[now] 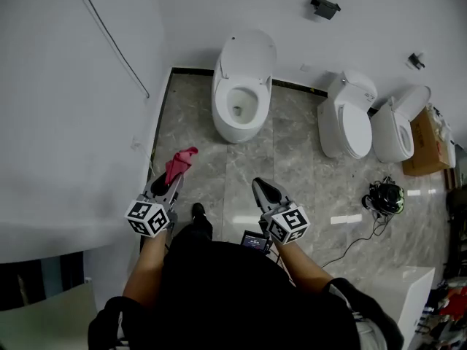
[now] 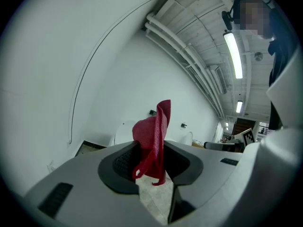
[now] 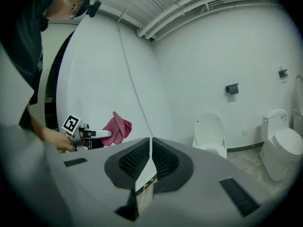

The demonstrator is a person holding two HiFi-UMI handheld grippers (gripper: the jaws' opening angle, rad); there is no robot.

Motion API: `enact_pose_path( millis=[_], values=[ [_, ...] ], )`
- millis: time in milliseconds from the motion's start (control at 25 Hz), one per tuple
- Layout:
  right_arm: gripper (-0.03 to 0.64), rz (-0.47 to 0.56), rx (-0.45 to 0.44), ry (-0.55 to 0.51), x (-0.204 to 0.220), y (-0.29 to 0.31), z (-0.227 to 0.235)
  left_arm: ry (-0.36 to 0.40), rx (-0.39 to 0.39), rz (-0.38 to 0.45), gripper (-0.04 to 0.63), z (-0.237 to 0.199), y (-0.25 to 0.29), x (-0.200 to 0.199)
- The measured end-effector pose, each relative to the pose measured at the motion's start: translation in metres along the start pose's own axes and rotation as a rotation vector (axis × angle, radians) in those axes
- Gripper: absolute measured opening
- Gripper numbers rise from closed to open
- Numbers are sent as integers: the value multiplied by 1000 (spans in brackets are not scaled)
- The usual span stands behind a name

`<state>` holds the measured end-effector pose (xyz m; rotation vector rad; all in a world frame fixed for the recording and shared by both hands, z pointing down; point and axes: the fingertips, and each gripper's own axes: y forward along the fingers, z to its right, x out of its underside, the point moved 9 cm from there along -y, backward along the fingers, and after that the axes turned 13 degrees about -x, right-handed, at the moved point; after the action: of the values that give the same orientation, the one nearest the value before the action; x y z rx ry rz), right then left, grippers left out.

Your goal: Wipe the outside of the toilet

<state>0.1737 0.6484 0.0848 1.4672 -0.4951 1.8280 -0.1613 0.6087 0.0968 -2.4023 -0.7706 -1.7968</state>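
Red cloth (image 2: 151, 131) pinched in left claw (image 2: 154, 162), toilet (image 1: 241, 126) well ahead.

Head view downward, gripper views forward, toilet (image 1: 241, 93) shared

a bare test room: three toilets (image 1: 244, 86) on a marble floor (image 1: 292, 159).

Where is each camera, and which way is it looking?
Head view: on the person's head, looking down at the floor and toilet; both arms, the left tool and right tool show.
Left gripper view: on the left tool, looking along its jaws, shut on a red cloth, toward the wall.
Right gripper view: on the right tool, jaws shut and empty, facing the toilet; the left hand shows.
Shared: all three show the cloth.
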Motion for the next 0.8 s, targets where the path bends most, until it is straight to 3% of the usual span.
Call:
enact_pose_path(
  millis=[320,640,800],
  values=[
    [40,0,62,-16,-59,119,60,-3,43,-19,144,-86,102,-65],
    [40,40,164,-68,-90,201,113,15,-82,62,143,-139,182,-100],
    [40,45,174,-50,-96,235,148,20,-98,69,143,-152,226,-111]
  ],
)
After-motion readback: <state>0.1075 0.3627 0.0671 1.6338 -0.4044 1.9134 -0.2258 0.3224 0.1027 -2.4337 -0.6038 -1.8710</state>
